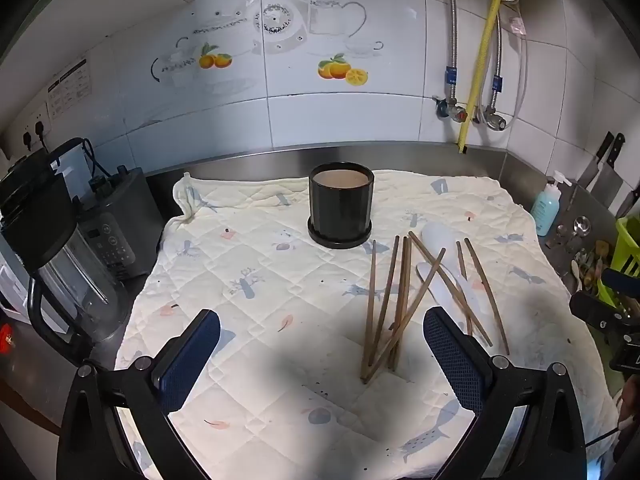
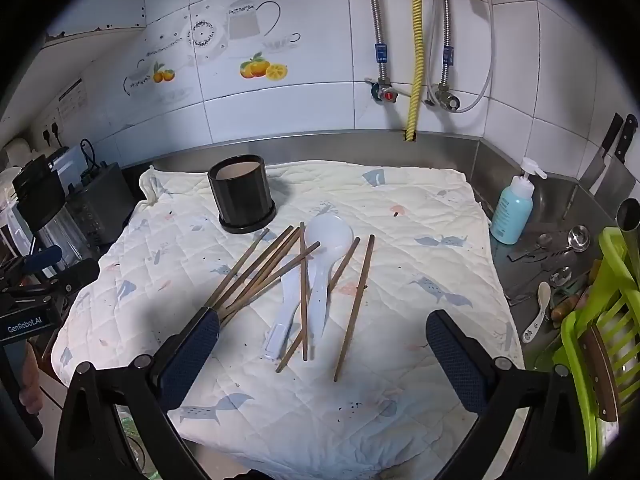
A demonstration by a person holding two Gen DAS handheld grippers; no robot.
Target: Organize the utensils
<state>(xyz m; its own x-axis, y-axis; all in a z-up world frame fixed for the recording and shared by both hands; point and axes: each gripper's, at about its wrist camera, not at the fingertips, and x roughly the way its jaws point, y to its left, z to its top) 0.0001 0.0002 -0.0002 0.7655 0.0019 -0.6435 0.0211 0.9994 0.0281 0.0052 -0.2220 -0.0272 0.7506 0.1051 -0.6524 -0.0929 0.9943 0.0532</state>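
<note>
A black round utensil holder (image 1: 340, 204) stands upright on a saucer at the back of a quilted cloth (image 1: 256, 280); it also shows in the right wrist view (image 2: 241, 193). Several brown chopsticks (image 1: 386, 300) lie scattered on the cloth with a white spoon (image 1: 439, 238) and a white flat scoop (image 1: 440, 286). In the right wrist view the chopsticks (image 2: 264, 270), spoon (image 2: 326, 248) and scoop (image 2: 285, 312) lie just ahead. My left gripper (image 1: 322, 338) is open and empty, left of the chopsticks. My right gripper (image 2: 322, 340) is open and empty above the near chopstick ends.
A blender (image 1: 60, 248) and a grey appliance (image 1: 116, 224) stand left of the cloth. A blue soap bottle (image 2: 514, 206), loose spoons (image 2: 560, 252) and a green dish rack (image 2: 600, 340) are on the right. Knives (image 2: 612, 160) hang at the right wall. Pipes (image 2: 416, 52) run down the tiled wall.
</note>
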